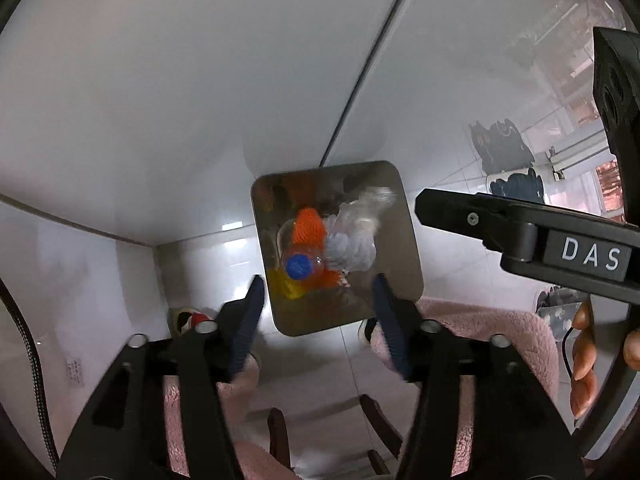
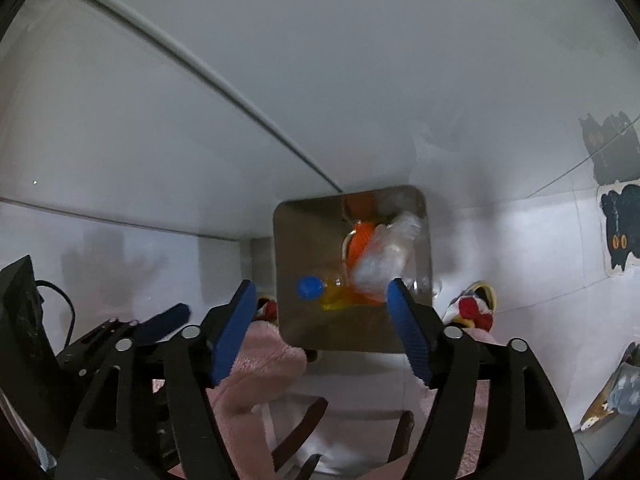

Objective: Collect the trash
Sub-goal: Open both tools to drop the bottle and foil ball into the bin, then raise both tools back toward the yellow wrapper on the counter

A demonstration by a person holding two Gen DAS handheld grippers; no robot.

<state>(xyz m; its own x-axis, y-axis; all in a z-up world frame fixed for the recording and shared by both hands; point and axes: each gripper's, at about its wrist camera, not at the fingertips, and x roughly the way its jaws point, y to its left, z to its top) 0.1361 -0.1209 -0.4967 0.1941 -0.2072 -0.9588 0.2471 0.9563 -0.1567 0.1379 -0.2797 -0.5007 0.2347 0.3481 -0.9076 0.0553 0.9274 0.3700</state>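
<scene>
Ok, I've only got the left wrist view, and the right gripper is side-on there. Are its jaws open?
Observer: Yes. The right gripper is open, with nothing held between its blue pads.
Operator: What is it aimed at?
Observer: The metal bin. In the right wrist view its open top shows in the gap between the fingers.
Operator: Anything next to the bin on that side?
Observer: A red, white and yellow shoe, just right of the bin in that view.
</scene>
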